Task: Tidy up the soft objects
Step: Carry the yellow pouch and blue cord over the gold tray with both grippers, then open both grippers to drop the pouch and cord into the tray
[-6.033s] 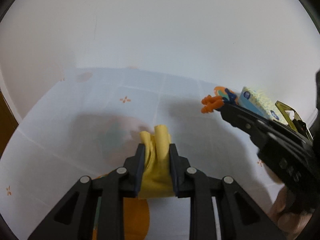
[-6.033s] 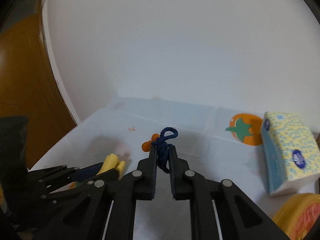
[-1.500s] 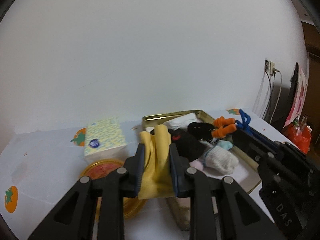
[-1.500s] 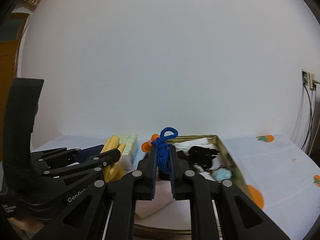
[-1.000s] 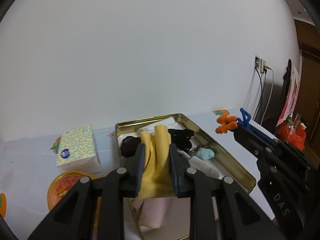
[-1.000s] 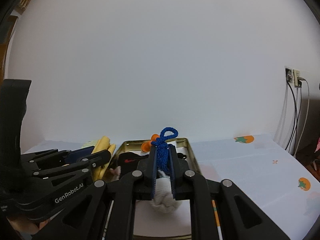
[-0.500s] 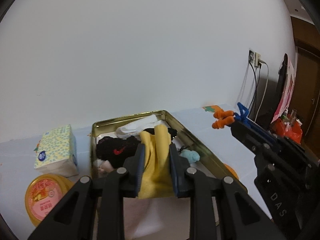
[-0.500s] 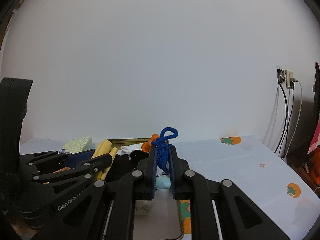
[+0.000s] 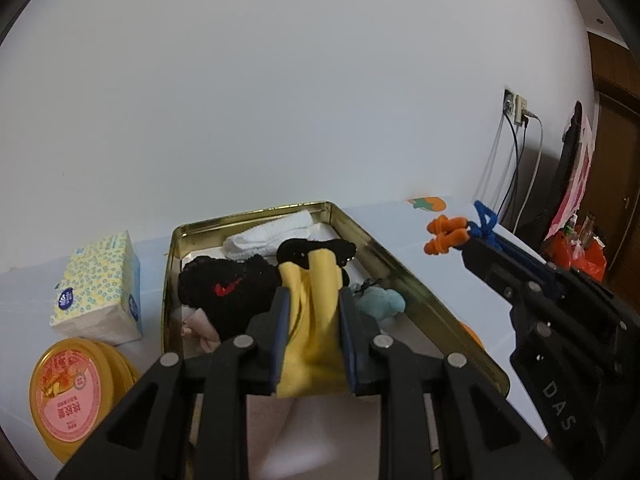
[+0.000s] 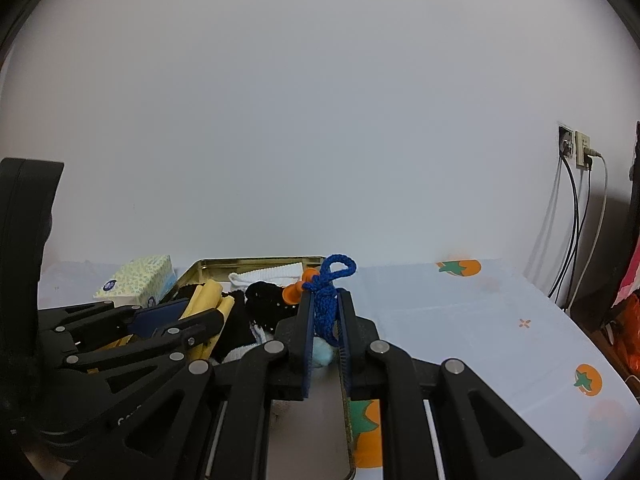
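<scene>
My left gripper (image 9: 313,300) is shut on a yellow rubber glove (image 9: 314,320) and holds it above the near half of a gold metal tin (image 9: 404,280). The tin holds a black sock with a red mark (image 9: 224,292), a white sock (image 9: 272,236), another black piece (image 9: 304,250) and a light blue soft lump (image 9: 380,300). My right gripper (image 10: 325,304) is shut on a blue cord (image 10: 326,300) with orange earplugs (image 10: 294,290). It hangs over the tin's right rim (image 10: 351,436). In the left wrist view the earplugs (image 9: 446,236) show to the tin's right.
A patterned tissue pack (image 9: 100,288) stands left of the tin, with a round yellow lidded container (image 9: 68,396) in front of it. The white tablecloth (image 10: 480,340) has orange fruit prints. Wall sockets with cables (image 10: 576,152) and red bags are at the right.
Both grippers have swung from the table's left side over to the tin, still holding the glove and the corded earplugs. In the last half second they moved slightly nearer over the tin.
</scene>
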`<state>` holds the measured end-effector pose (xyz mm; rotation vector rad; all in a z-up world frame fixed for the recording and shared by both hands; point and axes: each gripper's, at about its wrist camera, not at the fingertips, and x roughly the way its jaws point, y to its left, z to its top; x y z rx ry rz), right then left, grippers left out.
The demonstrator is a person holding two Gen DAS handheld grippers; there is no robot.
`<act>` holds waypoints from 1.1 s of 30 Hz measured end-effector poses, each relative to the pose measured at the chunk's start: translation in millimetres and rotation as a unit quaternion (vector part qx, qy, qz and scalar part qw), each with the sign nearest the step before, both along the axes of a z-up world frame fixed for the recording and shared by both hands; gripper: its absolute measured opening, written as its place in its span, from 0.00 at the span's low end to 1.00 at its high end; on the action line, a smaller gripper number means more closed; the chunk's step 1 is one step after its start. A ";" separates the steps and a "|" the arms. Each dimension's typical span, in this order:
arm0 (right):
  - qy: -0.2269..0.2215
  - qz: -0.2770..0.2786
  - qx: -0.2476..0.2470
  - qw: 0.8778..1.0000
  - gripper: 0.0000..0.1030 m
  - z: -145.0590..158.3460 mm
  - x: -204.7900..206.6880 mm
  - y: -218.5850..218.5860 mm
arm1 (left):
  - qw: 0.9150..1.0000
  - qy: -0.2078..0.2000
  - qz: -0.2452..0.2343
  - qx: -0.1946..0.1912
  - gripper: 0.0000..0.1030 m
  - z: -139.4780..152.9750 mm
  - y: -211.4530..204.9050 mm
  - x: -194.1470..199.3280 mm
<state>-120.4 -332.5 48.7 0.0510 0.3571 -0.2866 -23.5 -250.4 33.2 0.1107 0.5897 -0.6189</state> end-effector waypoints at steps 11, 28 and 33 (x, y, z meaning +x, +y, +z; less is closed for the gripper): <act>0.012 0.006 0.000 1.000 0.12 -6.0 7.6 -2.8 | 1.000 0.007 -0.001 0.007 0.21 -6.1 -0.9 2.1; 0.055 0.036 0.024 0.998 0.13 -20.7 29.6 -2.6 | 0.999 0.019 0.008 0.027 0.21 -21.1 4.2 9.1; 0.074 0.071 0.052 0.993 0.13 -26.9 37.7 -6.5 | 0.999 0.017 0.009 0.031 0.21 -21.6 6.9 9.4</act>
